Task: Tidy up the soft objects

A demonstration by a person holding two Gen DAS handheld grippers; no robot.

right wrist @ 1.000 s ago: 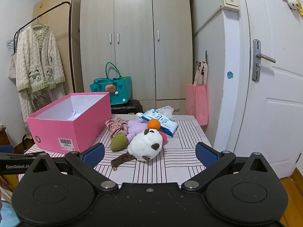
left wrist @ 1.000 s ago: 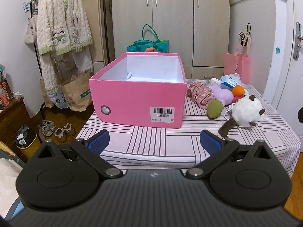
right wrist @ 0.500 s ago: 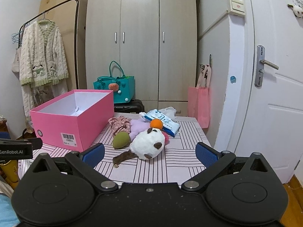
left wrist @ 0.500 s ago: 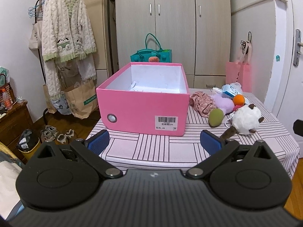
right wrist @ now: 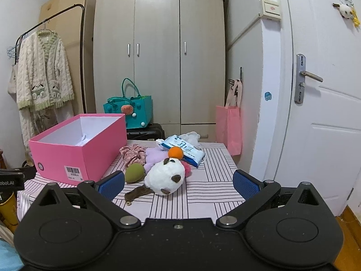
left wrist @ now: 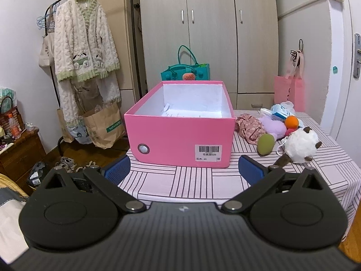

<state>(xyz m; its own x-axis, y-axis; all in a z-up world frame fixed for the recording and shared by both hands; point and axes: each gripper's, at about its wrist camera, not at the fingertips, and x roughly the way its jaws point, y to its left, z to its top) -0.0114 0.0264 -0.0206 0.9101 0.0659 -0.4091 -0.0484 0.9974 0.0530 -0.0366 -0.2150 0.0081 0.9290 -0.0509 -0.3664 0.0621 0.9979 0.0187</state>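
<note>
Over the last second we have pulled both cameras back from the table (left wrist: 225, 180): the pink box (left wrist: 180, 144) sits smaller and further off in the left wrist view than it did, and more of the near edge of the striped cloth now shows in front of it. Nothing on the table has moved; only our viewpoint has. The left gripper (left wrist: 183, 170) hangs with its blue pads spread wide and nothing between them, short of the table's near edge and facing the box's labelled end. The right gripper (right wrist: 179, 184) is likewise spread and empty, aimed at the pile of soft things on the right half of the table. The box stands at the table's left side, apparently empty apart from a scrap of white paper. Just beside its right wall lie a floral cloth piece (right wrist: 133, 153), a lilac plush (right wrist: 155, 155), a green oval toy (right wrist: 134, 174), an orange ball (right wrist: 175, 152) and, nearest our edge, the white plush (right wrist: 165, 177) with a brown tail trailing toward us. A blue-and-white packet (right wrist: 185, 150) lies behind them toward the far edge. We judge that sorting has not begun: no soft thing is in the box yet, and backing off looks like a framing step. The white plush seems the easiest first pick for the right gripper.
</note>
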